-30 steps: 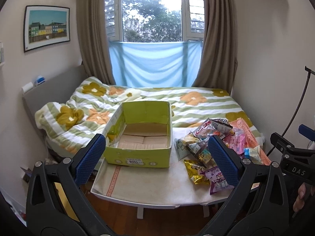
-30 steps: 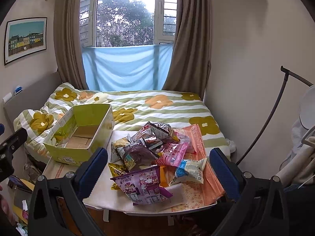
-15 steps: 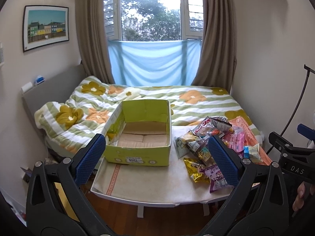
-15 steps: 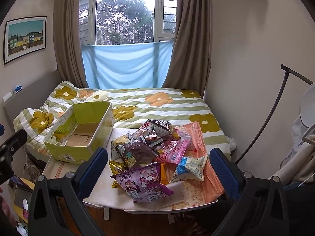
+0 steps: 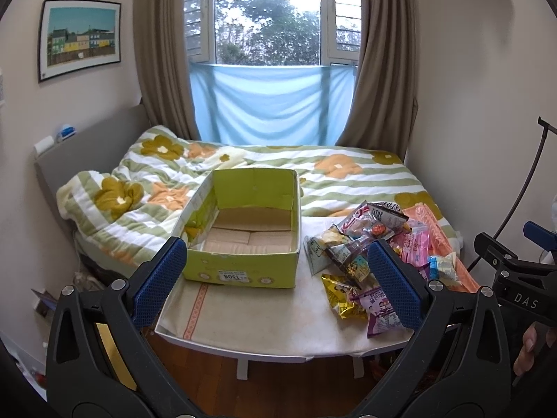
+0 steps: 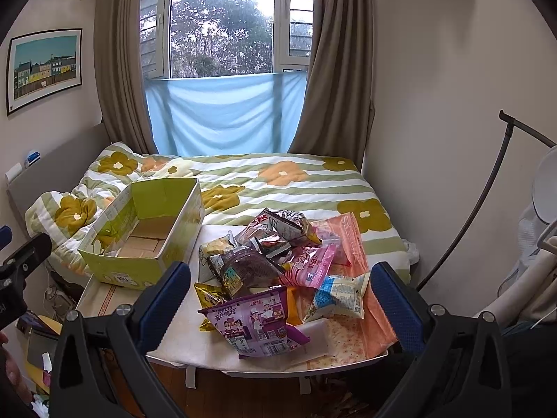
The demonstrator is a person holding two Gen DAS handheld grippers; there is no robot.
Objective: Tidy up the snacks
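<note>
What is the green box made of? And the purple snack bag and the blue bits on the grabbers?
The green box looks like cardboard: matte, with plain brown flaps showing inside and soft dented edges. The purple bag looks like thin printed plastic film, a bit glossy and crinkled. The blue pads are probably rubber or soft plastic; their surface has a fine dotted grip texture.

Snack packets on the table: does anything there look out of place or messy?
Yes. The snack packets lie in a loose, overlapping heap on the table's right side, and the purple packet sits near the front edge. The green cardboard box beside them is empty. Both grippers are open, holding nothing.
</note>
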